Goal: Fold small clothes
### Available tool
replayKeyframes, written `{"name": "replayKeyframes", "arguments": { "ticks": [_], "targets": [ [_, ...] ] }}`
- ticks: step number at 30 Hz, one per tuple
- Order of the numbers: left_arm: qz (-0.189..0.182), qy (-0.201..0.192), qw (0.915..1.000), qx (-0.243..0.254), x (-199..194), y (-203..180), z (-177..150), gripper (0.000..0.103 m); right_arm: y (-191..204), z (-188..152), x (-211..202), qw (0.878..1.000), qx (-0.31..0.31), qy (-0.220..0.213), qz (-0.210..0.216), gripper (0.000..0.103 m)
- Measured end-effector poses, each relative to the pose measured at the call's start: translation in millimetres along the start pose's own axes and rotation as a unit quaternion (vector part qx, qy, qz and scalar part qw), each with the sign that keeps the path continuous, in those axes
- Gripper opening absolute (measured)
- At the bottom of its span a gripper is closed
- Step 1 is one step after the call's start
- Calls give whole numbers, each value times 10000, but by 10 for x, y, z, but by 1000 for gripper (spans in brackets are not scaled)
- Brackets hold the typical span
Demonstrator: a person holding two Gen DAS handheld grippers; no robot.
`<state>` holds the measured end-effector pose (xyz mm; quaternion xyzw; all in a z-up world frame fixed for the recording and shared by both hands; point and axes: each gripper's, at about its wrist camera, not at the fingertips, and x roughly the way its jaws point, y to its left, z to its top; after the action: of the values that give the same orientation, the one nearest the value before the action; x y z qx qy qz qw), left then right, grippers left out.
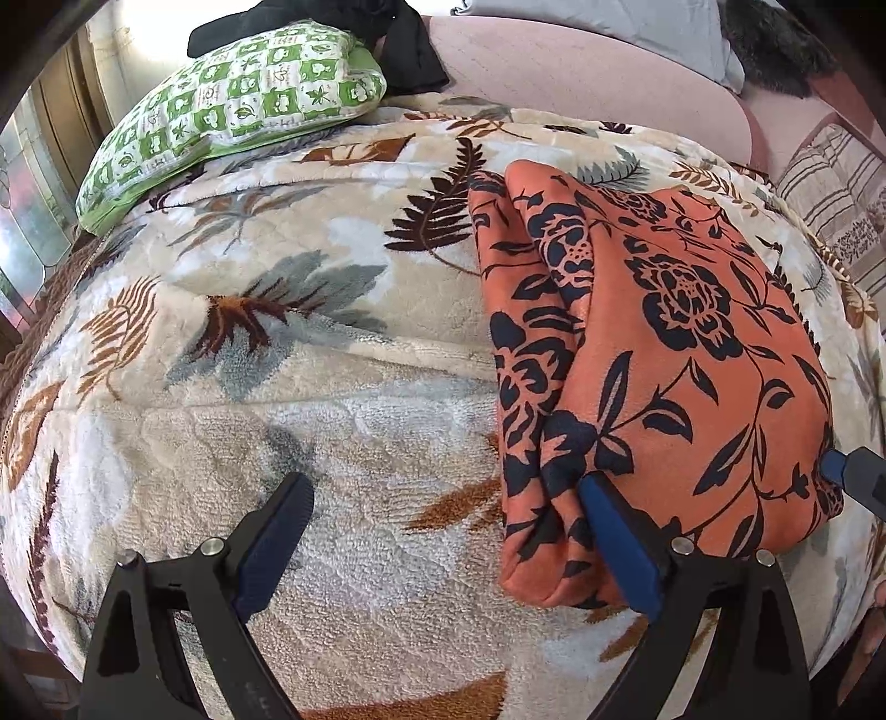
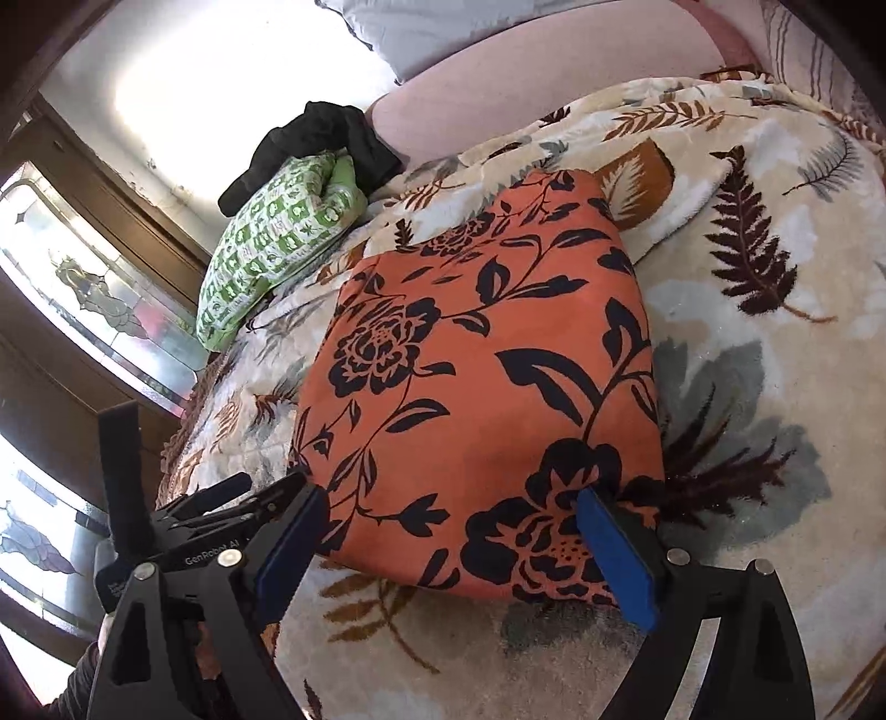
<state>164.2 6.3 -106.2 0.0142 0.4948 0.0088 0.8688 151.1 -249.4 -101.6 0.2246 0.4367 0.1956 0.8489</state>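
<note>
Both claws gape beside the folded orange garment [image 2: 487, 387]; seemingly untouched.

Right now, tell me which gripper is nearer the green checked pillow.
Left. The left gripper sits at the orange floral garment's near edge on the pillow's side; the right gripper is at the garment's opposite side, farther away.

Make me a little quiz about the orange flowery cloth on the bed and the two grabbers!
1. True or false: the orange flowery cloth is spread out flat in a single layer.
2. What lies against the green checked pillow? A) black clothes B) a book C) a shoe
3. Fill in: the left gripper stands ____, clamping nothing.

Key: 1 false, it lies folded on the leaf-patterned blanket; 2 A, black clothes; 3 open.
</note>
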Motion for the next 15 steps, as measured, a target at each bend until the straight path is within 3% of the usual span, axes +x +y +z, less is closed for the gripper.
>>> {"name": "replayKeyframes", "arguments": {
  "ticks": [10,15],
  "targets": [
    [-81,-11,9999,-108,-44,51,27,99,49,2,-44,9999,-112,-51,-36,93],
    [-298,-593,9975,-246,-372,18,417,99,136,126,-274,9981,-212,-566,104,93]
  ]
}}
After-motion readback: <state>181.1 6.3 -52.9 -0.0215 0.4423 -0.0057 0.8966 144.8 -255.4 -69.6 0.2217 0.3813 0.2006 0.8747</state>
